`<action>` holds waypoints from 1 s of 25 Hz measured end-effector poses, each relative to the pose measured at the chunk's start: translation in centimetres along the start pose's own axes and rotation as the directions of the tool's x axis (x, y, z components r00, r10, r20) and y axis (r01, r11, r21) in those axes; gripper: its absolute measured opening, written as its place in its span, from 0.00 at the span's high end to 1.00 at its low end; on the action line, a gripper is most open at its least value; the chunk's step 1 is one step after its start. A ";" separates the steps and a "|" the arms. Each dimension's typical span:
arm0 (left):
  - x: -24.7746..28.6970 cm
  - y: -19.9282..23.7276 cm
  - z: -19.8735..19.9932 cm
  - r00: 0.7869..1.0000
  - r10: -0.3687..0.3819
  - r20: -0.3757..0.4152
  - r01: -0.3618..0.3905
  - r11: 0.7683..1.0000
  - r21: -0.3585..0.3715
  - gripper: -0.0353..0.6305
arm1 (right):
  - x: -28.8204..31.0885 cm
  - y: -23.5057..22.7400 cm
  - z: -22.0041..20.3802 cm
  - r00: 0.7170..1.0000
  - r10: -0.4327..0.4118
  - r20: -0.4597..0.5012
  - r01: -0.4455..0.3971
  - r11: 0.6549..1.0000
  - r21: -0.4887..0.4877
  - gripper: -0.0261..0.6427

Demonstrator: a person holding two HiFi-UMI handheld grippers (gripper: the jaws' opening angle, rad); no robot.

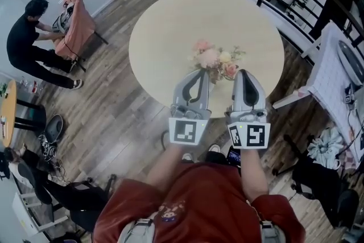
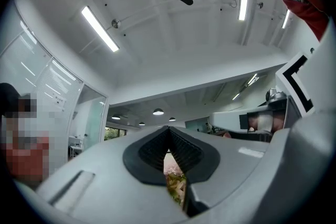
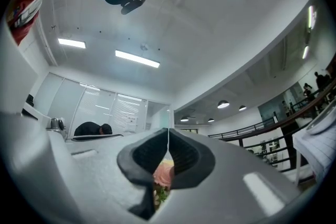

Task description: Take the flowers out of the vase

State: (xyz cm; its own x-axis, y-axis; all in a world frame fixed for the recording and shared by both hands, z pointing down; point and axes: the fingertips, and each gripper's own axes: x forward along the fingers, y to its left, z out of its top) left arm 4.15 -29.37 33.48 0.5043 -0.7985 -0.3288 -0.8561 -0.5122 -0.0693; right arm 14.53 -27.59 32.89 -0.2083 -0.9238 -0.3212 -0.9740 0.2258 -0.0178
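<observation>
The pink-and-cream flower bunch (image 1: 216, 58) sits on the round pale table (image 1: 165, 25), near side, blooms facing up, with its vase hidden. The left gripper (image 1: 201, 71) and right gripper (image 1: 239, 72) flank it, jaws pressed together, empty.

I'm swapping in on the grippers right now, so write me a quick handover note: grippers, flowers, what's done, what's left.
Left gripper: shut, holding nothing.
Right gripper: shut, holding nothing.
Flowers: bunched on the round table, just beyond both gripper tips; the vase is hidden beneath them.
Done: no flower taken out yet.
Left: open the jaws, grasp the stems, lift them out.
</observation>
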 end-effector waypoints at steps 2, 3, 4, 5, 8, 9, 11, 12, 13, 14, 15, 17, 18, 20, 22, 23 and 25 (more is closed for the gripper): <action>0.1 0.0 -0.2 1.000 0.006 -0.007 -0.006 1.000 -0.001 0.94 | 0.1 -0.4 -0.2 1.000 0.007 -0.002 -0.007 1.000 0.009 0.92; 0.1 0.0 -0.3 1.000 0.007 -0.006 -0.007 1.000 0.001 0.94 | 0.1 -0.5 -0.3 1.000 0.009 -0.006 -0.009 1.000 0.012 0.91; 0.1 0.0 -0.3 1.000 0.006 -0.005 -0.006 1.000 0.004 0.94 | 0.0 -0.6 -0.4 1.000 0.009 -0.011 -0.009 1.000 0.013 0.89; 0.2 0.0 -0.4 1.000 0.006 -0.006 -0.006 1.000 0.004 0.94 | 0.0 -0.7 -0.6 1.000 0.010 -0.015 -0.010 1.000 0.014 0.88; 0.3 -0.2 -0.7 1.000 0.009 -0.012 -0.009 1.000 -0.008 0.94 | -0.3 -0.9 -1.2 0.999 0.019 -0.033 -0.018 1.000 0.019 0.81; 0.4 -0.3 -0.8 1.000 0.009 -0.012 -0.009 1.000 -0.009 0.94 | -0.5 -1.0 -1.5 0.999 0.026 -0.042 -0.025 0.999 0.024 0.79; 0.4 -0.5 -0.9 1.000 0.007 -0.012 -0.007 1.000 -0.008 0.94 | -0.9 -0.9 -2.4 0.997 0.048 -0.067 -0.046 0.998 0.041 0.73; 0.3 -0.5 -1.0 1.000 0.006 -0.014 -0.006 1.000 -0.006 0.94 | -1.0 -0.8 -3.0 0.995 0.063 -0.081 -0.059 0.997 0.050 0.69; 0.3 -0.6 -1.1 1.000 0.006 -0.018 -0.006 1.000 -0.005 0.94 | -1.2 -0.7 -3.6 0.992 0.080 -0.097 -0.075 0.996 0.058 0.65; 0.2 -0.6 -1.2 1.000 0.008 -0.022 -0.008 1.000 -0.006 0.94 | -1.3 -0.5 -4.3 0.989 0.096 -0.114 -0.090 0.994 0.062 0.61; 0.1 -0.5 -1.3 1.000 0.011 -0.025 -0.011 1.000 -0.006 0.94 | -1.4 -0.2 -4.9 0.985 0.110 -0.134 -0.103 0.993 0.061 0.57; -0.1 -0.4 -1.4 0.999 0.018 -0.028 -0.018 1.000 -0.007 0.94 | -1.5 0.6 -6.3 0.976 0.132 -0.174 -0.126 0.991 0.045 0.52; -0.2 -0.3 -1.5 0.999 0.022 -0.030 -0.022 1.000 -0.006 0.94 | -1.6 1.0 -6.9 0.971 0.141 -0.191 -0.137 0.990 0.037 0.49; -0.5 0.0 -1.5 0.999 0.028 -0.031 -0.028 1.000 -0.002 0.94 | -1.7 1.8 -7.9 0.964 0.155 -0.217 -0.152 0.988 0.033 0.45; -0.7 0.2 -1.5 0.999 0.035 -0.034 -0.035 0.999 0.000 0.94 | -1.8 2.1 -9.0 0.959 0.153 -0.239 -0.148 0.988 0.042 0.39; -0.8 0.3 -1.5 0.999 0.037 -0.036 -0.037 0.999 0.000 0.94 | -1.9 2.1 -9.5 0.957 0.147 -0.249 -0.139 0.989 0.050 0.36; -1.1 0.6 -1.6 0.998 0.043 -0.040 -0.043 0.999 -0.002 0.94 | -2.0 1.9 -10.8 0.952 0.134 -0.277 -0.121 0.991 0.063 0.29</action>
State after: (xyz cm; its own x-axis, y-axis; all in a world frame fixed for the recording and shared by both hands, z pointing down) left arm 3.31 -29.30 35.28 0.4712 -0.8317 -0.2936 -0.8767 -0.4781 -0.0528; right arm 12.10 -28.60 43.70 -0.3529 -0.9345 -0.0462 -0.9342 0.3547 -0.0380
